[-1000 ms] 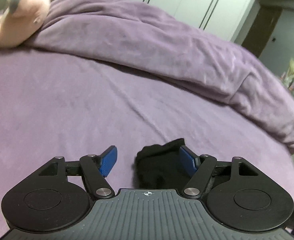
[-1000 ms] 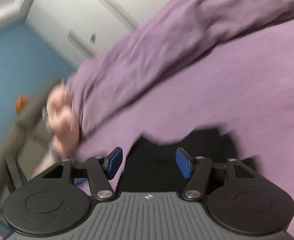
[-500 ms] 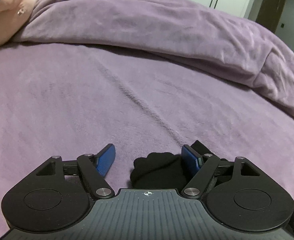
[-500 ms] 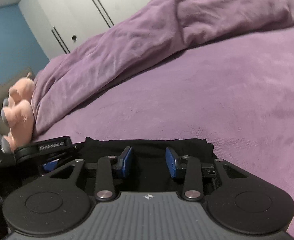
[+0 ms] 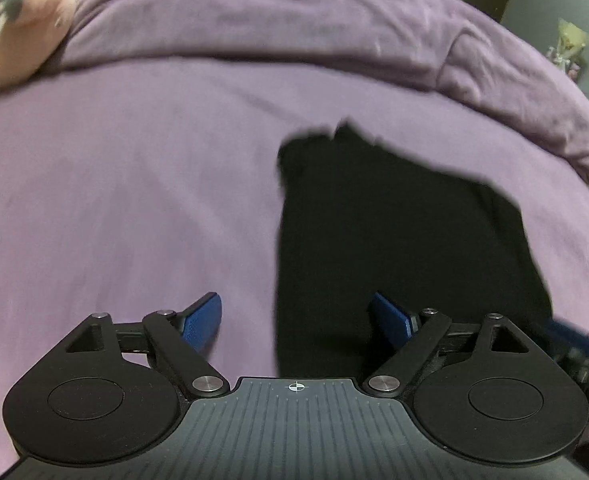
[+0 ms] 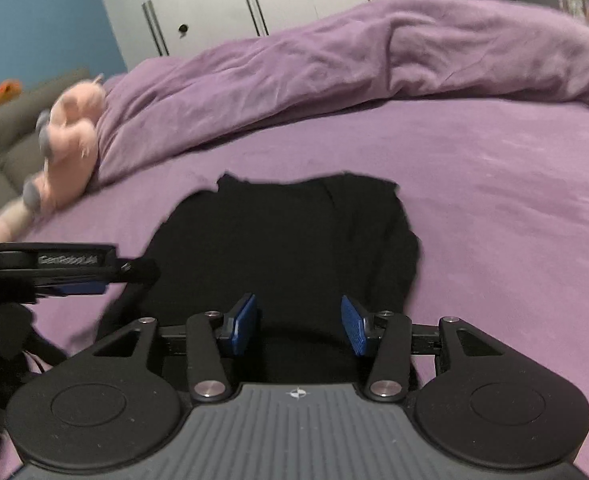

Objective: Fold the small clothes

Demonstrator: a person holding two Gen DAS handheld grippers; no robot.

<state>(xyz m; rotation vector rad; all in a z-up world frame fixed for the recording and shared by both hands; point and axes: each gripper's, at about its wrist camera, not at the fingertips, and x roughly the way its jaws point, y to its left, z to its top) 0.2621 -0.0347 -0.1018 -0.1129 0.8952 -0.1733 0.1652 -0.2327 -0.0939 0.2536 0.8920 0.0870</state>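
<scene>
Since half a second ago both tongs have pulled back from the garment: then the black cloth bunched right at the left pads and the right pair was nearly shut over it; now both are spread and holding nothing.

Left tongs [image 5: 296,322]: wide open, empty. The left pad is over bare sheet, the right pad over cloth.

Right tongs [image 6: 297,324]: moderately open, empty, both pads over the near edge of the cloth. I can't tell if the pads touch the fabric.

Black garment [image 6: 294,240] lies flat on the purple bed [image 6: 494,208]. In the right view it fills the centre and runs toward 12 o'clock. In the left view it sits from centre out to 3 o'clock [image 5: 394,220]. It's a roughly rectangular dark patch; the far edge is uneven, with a small peak at about 11 o'clock in the right view. A faint lengthwise crease shows toward the right side. It's too dark and blurred to name the garment type or count layers.

Step, as I read it: a fold has just been laid down and released, or it's a reset between folds.

Next move probably calls for re-gripping the near edge or corners with both tongs and carrying them toward the far edge, keeping the layers aligned.

Pink plush toy [image 6: 68,144] sits at 10 o'clock, well apart, and the bunched duvet [image 6: 334,52] runs across 12.
</scene>
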